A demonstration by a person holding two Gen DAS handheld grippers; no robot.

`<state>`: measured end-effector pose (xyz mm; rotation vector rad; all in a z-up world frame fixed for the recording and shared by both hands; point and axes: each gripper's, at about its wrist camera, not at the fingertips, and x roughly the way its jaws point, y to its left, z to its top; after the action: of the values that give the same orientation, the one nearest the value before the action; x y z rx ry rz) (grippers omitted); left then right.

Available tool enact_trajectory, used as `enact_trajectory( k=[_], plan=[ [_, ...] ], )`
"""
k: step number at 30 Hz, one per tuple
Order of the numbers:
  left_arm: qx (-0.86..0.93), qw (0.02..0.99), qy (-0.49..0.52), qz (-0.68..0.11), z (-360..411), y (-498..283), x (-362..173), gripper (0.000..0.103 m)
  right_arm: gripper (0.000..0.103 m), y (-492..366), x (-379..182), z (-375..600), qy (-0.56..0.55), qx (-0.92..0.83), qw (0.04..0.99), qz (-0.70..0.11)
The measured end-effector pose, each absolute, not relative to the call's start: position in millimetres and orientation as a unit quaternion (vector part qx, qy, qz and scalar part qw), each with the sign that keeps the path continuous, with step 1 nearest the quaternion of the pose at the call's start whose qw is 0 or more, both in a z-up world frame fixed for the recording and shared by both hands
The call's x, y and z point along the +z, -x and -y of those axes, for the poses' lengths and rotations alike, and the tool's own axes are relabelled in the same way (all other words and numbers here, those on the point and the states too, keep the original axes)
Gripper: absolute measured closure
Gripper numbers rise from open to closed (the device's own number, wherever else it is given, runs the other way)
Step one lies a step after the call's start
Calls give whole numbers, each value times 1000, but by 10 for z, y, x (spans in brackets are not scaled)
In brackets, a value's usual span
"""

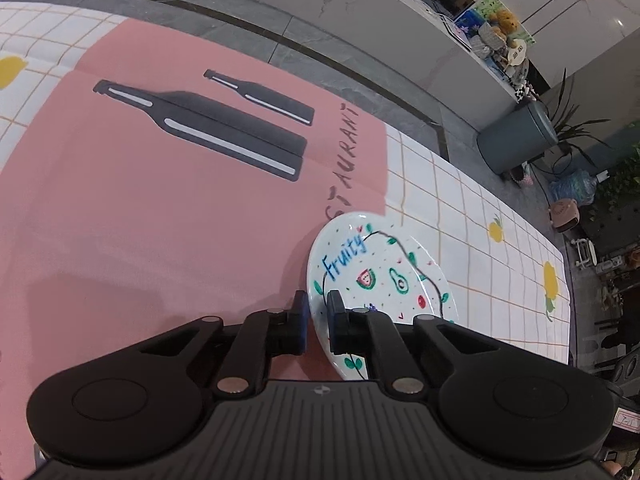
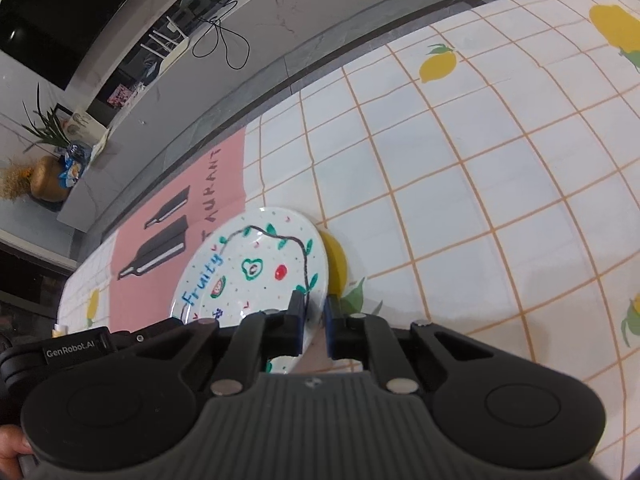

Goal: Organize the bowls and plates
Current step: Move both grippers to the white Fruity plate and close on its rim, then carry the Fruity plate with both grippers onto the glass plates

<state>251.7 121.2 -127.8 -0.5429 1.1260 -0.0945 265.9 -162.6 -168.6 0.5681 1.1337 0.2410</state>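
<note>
From your left wrist view, your left gripper (image 1: 318,300) pinched the near rim of the white plate (image 1: 380,264), which tilted over the pink mat (image 1: 160,208), "Fruity" running away from you.

From your right wrist view, your right gripper (image 2: 314,306) pinched the plate's (image 2: 256,268) other edge above the checked tablecloth (image 2: 480,184).

White plate (image 1: 384,264) with blue "Fruity" lettering (fruit doodles, green leaves), pink mat (image 1: 160,200), lemon-print grid tablecloth (image 2: 480,180)

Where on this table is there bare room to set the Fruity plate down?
Both grippers, left gripper and right gripper, grip the plate. Free: the pink mat left of it and the checked cloth to its right.
</note>
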Motion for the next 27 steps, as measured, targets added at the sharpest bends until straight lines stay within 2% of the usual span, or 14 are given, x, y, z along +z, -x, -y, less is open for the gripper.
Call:
enact_trajectory(
  k=[14,27],
  plan=[
    [-50,814,246,-524,-967,-2177,-948,93,95,-2231,-1421,1905,-291,125,795,-518],
    [-61,825,261,-498,-536,-1553,-498,93,95,-1546,-979,2425,-320,131,802,-486]
  ],
)
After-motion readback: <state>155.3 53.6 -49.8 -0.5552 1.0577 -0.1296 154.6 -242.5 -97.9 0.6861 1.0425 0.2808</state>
